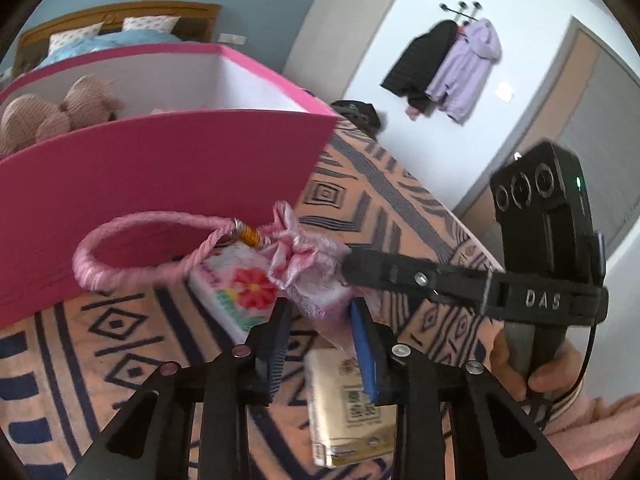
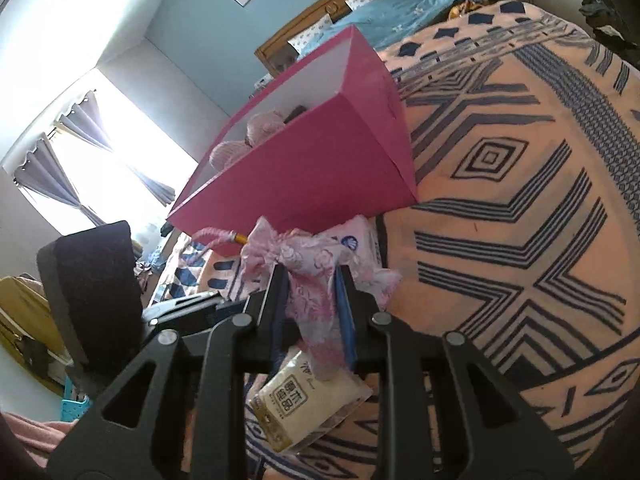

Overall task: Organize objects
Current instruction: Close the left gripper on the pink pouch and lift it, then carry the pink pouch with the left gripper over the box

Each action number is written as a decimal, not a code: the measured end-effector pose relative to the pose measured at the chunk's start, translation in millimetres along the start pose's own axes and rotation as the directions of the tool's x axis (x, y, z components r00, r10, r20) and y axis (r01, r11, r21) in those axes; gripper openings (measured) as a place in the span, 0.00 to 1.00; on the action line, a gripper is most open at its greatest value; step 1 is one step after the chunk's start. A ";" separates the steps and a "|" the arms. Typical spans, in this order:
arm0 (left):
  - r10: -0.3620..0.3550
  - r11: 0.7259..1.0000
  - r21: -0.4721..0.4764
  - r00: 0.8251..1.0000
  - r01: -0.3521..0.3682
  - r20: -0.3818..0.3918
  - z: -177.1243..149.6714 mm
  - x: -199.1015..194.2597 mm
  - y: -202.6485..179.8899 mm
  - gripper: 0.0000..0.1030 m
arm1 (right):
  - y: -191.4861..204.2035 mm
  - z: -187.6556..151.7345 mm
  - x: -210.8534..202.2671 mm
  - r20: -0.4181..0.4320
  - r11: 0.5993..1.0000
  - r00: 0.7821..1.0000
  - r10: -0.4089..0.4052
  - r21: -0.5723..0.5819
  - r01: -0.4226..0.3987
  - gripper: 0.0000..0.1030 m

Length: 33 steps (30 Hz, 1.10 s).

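Observation:
A small pink satin pouch (image 1: 308, 264) with a pink braided loop handle (image 1: 132, 248) hangs above the patterned blanket (image 1: 400, 208). My left gripper (image 1: 320, 316) is shut on its lower part. My right gripper (image 2: 312, 280) is shut on the same pouch (image 2: 308, 272) from the right; its finger (image 1: 384, 268) reaches the pouch's side in the left wrist view. A pink storage box (image 1: 160, 172) holding plush toys (image 1: 52, 112) stands just behind. A white tissue pack with a red flower (image 1: 236, 288) and a beige tissue pack (image 1: 348, 404) lie on the blanket below.
The box (image 2: 320, 152) sits on the orange and navy blanket (image 2: 520, 200). A bed with a blue duvet (image 2: 400, 12) is behind. Coats (image 1: 448, 64) hang on the far wall. A dark chair back (image 2: 92, 288) stands at left, near a bright window.

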<state>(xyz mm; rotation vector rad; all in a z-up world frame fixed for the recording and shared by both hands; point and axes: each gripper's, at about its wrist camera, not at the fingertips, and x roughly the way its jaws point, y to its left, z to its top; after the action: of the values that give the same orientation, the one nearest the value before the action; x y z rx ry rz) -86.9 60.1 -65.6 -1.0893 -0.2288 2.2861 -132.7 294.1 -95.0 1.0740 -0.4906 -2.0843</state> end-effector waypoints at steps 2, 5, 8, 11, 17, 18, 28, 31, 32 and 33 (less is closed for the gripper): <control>0.024 1.000 -0.005 1.000 -0.024 0.008 1.6 -2.1 4.9 0.26 | -1.5 -1.5 2.8 -0.033 1.000 0.999 0.007 -0.007 -0.007 0.27; 0.022 1.000 -0.021 1.000 -0.022 0.015 3.1 -5.0 10.8 0.26 | 1.0 -0.1 0.7 -0.041 0.999 0.999 -0.013 -0.053 0.010 0.27; 0.021 1.000 -0.024 1.000 -0.021 0.009 1.5 -5.1 12.4 0.26 | 1.4 7.0 -3.7 -0.014 0.994 0.999 -0.047 -0.095 0.045 0.42; 0.012 1.000 -0.027 1.000 -0.012 -0.007 -0.2 -3.9 12.8 0.27 | 3.5 14.5 0.9 -0.015 0.986 0.997 -0.074 -0.153 0.071 0.56; -0.019 0.999 -0.036 0.999 0.018 -0.032 -5.4 -2.8 12.2 0.40 | 6.9 19.2 27.4 -0.104 0.970 0.993 -0.064 -0.240 0.037 0.56; -0.029 0.999 -0.036 0.999 0.027 -0.035 -6.0 -1.9 11.6 0.40 | 7.3 18.9 30.1 -0.114 0.967 0.991 -0.065 -0.252 0.034 0.54; -0.074 0.996 -0.051 0.997 0.073 -0.008 -3.0 -3.2 10.5 0.39 | 16.9 9.6 13.5 -0.095 0.959 0.994 -0.053 -0.281 0.024 0.21; -0.073 0.997 -0.032 0.997 0.074 0.019 1.3 -13.2 4.7 0.39 | 25.8 8.6 4.2 -0.073 0.958 0.997 -0.027 -0.286 0.005 0.20; -0.073 0.997 -0.024 0.997 0.074 0.030 4.0 -17.7 2.1 0.39 | 30.3 8.5 -0.1 -0.063 0.957 0.998 -0.019 -0.292 0.000 0.20; -0.072 0.997 -0.018 0.997 0.073 0.040 6.2 -21.6 0.4 0.39 | 33.7 9.2 -2.6 -0.056 0.955 0.998 -0.013 -0.296 -0.004 0.20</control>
<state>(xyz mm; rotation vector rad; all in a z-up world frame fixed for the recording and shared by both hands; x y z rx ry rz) -81.1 47.9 -47.7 -1.0299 -0.3024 2.2468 -124.7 273.8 -67.6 0.9533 -0.1392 -2.0450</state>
